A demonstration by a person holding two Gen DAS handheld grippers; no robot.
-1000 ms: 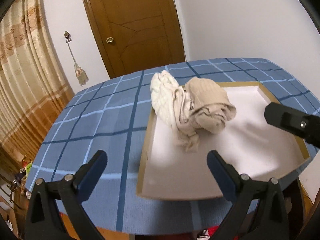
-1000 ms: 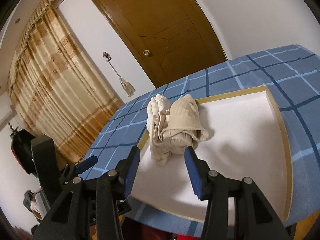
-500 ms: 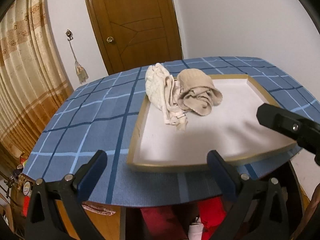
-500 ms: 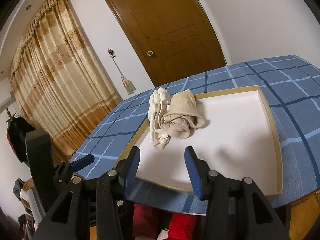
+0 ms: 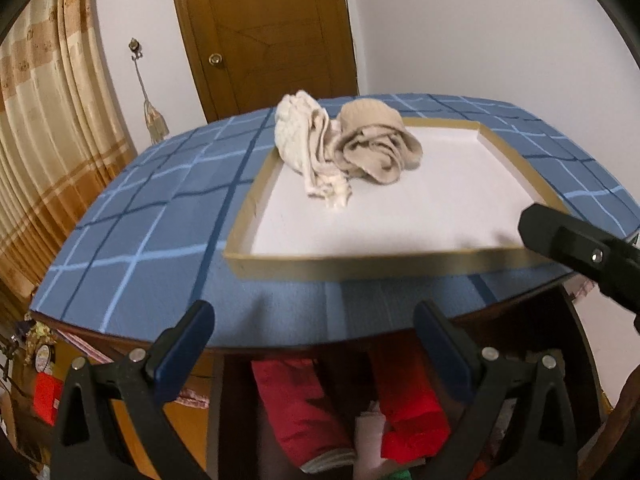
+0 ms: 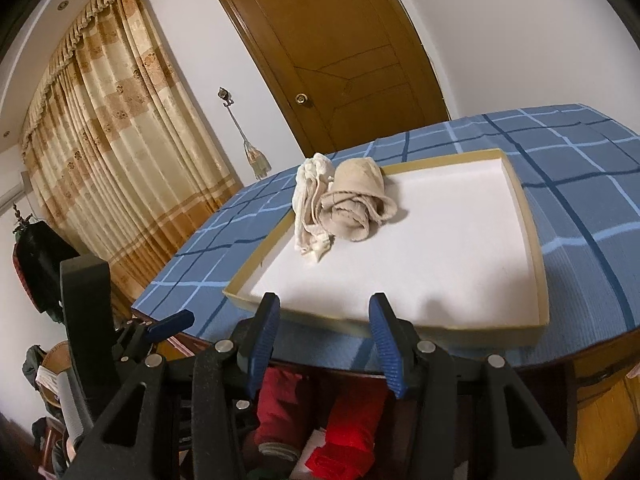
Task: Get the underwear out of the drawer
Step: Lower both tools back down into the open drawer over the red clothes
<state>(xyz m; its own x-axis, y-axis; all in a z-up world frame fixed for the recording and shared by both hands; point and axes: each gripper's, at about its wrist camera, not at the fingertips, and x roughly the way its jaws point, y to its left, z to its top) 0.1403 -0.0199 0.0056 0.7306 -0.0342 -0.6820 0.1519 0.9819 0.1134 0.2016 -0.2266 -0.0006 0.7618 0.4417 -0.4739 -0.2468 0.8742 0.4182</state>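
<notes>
1. While both claws hang off the near edge of the table point(image 5: 132, 240), the left claw point(image 5: 314, 350) stands wide apart with nothing between its fingers.
2. Right claw point(image 6: 324, 340) is partly apart, also empty.
3. Cream underwear point(image 5: 304, 140) and a beige rolled piece point(image 5: 376, 144) lie bunched together at the far left corner of a shallow white tray point(image 5: 360, 268) on the blue checked tablecloth.
4. Red cloth point(image 6: 348, 432) shows below the table edge.
</notes>
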